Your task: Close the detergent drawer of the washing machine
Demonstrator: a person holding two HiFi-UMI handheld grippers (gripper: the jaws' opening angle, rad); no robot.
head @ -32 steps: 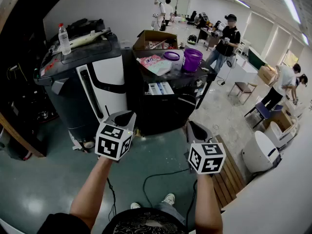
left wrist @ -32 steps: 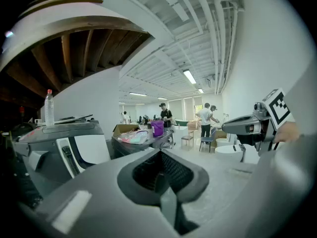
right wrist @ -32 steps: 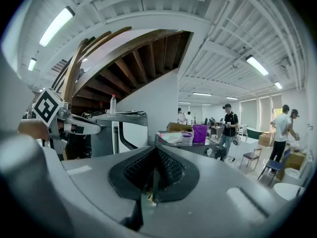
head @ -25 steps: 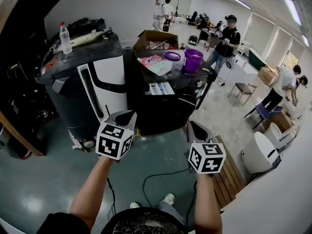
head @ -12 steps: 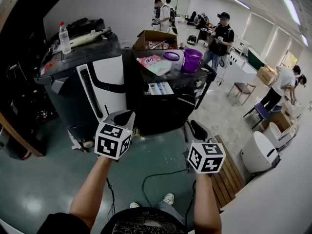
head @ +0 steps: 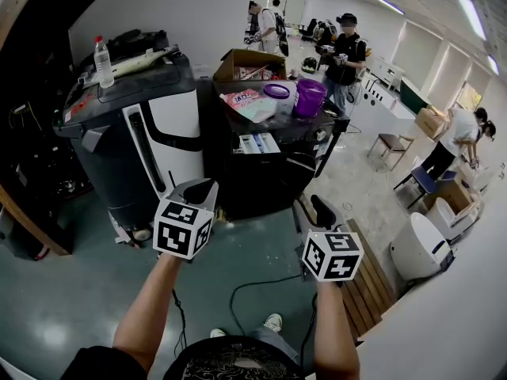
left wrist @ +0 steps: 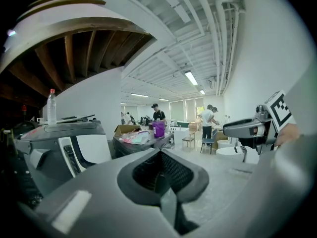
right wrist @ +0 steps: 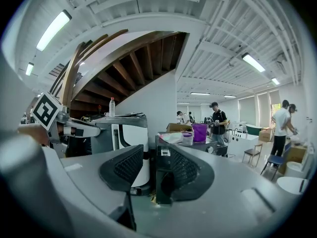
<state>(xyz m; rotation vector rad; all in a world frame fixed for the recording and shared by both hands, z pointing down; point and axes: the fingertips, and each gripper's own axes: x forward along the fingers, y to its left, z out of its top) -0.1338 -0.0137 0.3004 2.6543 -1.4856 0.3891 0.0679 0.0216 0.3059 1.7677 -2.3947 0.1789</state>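
Note:
The black washing machine (head: 273, 176) stands ahead of me, and its detergent drawer (head: 260, 143) with white compartments is pulled out toward me. Both grippers hover level, short of the machine's front and touching nothing. My left gripper (head: 202, 187) (left wrist: 161, 182) is shut with its pads together and empty. My right gripper (head: 313, 206) (right wrist: 148, 175) has a gap between its pads; its jaws have just been opening and nothing is between them. Through that gap the right gripper view shows the drawer (right wrist: 163, 152) far off.
A white-and-grey appliance (head: 150, 141) with a water bottle (head: 103, 62) on it stands left of the machine. A purple bucket (head: 310, 96) and a cardboard box (head: 249, 63) sit on top. A cable (head: 253, 285) and a wooden pallet (head: 372, 291) lie on the floor. People (head: 344, 54) stand behind.
The right gripper's jaws have parted from shut to a visible gap. Both hands stay where they were. The person in black at the back has walked left, toward the machine.

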